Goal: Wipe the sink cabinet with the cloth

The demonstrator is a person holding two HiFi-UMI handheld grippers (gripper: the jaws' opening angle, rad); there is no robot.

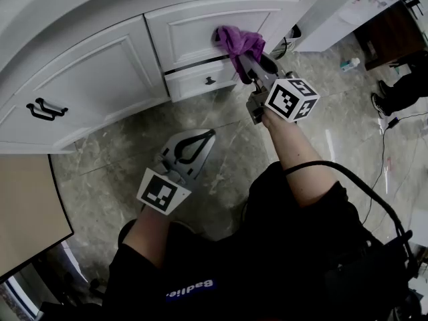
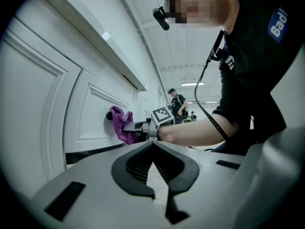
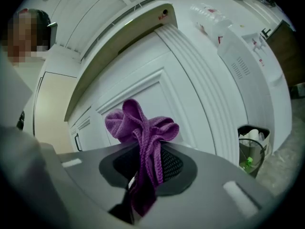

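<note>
Lengthwise, the cloth (image 1: 239, 43) runs along the right tool (image 1: 243, 63) toward the cabinet (image 1: 93, 79).

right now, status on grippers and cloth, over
Right gripper shut on purple cloth, cloth against the white cabinet panel. Left gripper shut, empty, away from the cabinet. Nothing seen in the way.

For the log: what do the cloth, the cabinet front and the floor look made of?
The cloth: soft knitted or microfibre fabric, purple, matt; it bunches in limp folds with a ribbed weave. The cabinet: probably painted wood or board, smooth white satin, with routed panel mouldings. The floor: seems polished stone or stone-look tile, grey veining and faint reflections.
</note>
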